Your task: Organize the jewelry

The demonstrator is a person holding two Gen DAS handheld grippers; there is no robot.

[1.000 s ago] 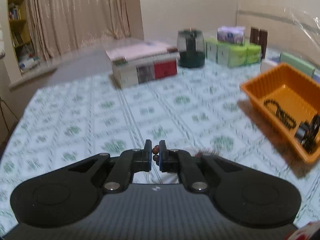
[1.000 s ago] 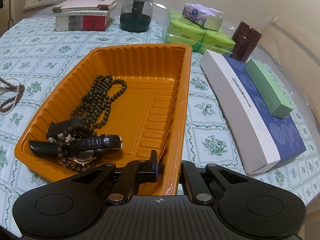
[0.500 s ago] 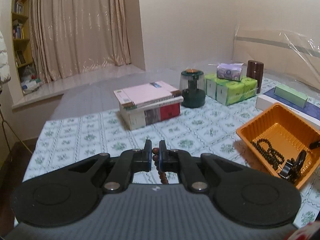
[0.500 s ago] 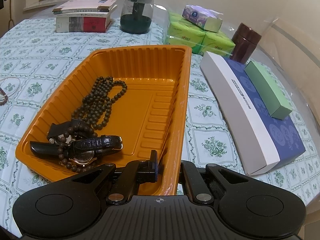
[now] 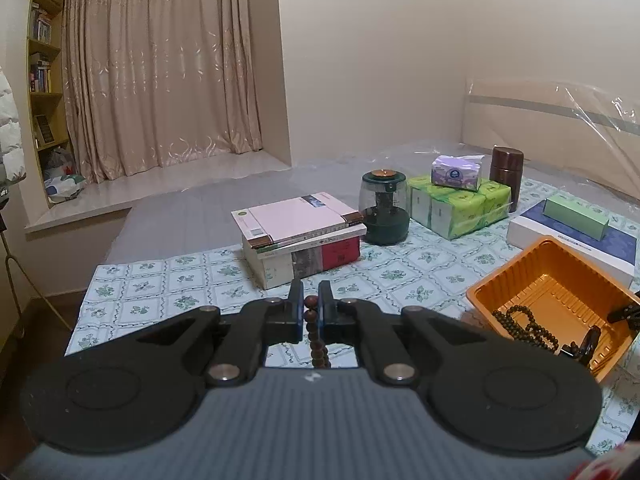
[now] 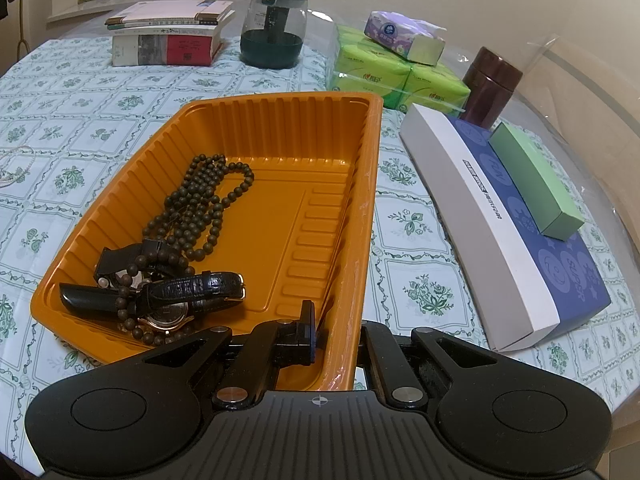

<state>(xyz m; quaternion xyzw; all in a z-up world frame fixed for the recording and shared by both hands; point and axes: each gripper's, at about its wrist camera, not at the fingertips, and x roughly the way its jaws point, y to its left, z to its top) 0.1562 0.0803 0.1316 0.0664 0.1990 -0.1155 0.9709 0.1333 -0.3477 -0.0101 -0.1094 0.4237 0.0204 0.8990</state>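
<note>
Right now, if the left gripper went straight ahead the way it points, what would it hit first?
Probably the stack of books: it lies directly beyond the left gripper, which is shut on a red-brown bead string. The gripper seems raised above the tablecloth, so it might pass over; depth is unclear.

Watch (image 6: 176, 300) and beads (image 6: 200, 204) lie in tray (image 6: 280, 108).

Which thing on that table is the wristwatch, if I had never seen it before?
Find the orange tray on the flowered tablecloth. Look in its near left corner, where dark things lie heaped. The wristwatch is the one with a flat black leather strap and a gold-rimmed round face, tangled with the string of dark round beads that stretches further up the tray.
</note>
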